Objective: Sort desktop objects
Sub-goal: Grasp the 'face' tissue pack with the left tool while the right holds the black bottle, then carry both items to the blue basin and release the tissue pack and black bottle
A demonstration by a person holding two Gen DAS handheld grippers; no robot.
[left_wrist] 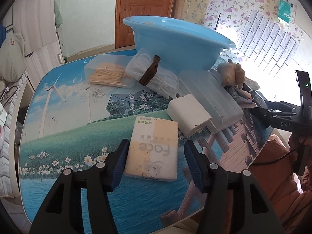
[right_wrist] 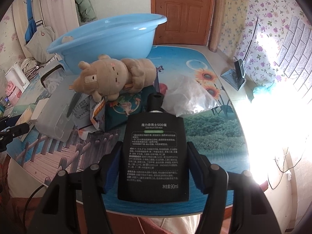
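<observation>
My left gripper point(left_wrist: 154, 165) straddles the tissue pack point(left_wrist: 153, 150), jaws narrow but not pinching, long axis running away; right gripper point(right_wrist: 154, 167) brackets the black bottle point(right_wrist: 154, 156) lengthwise.

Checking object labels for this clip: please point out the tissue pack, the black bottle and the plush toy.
tissue pack point(left_wrist: 154, 152): left wrist view, middle of its printed top face.
black bottle point(right_wrist: 154, 156): right wrist view, middle of its text-covered flat face.
plush toy point(right_wrist: 113, 76): right wrist view, on its face.

One blue basin point(left_wrist: 175, 42), one plush bear point(right_wrist: 113, 78), one black bottle point(right_wrist: 154, 156), one charger point(left_wrist: 188, 115), one tissue pack point(left_wrist: 154, 146), and seemingly three clear boxes point(left_wrist: 105, 72).
</observation>
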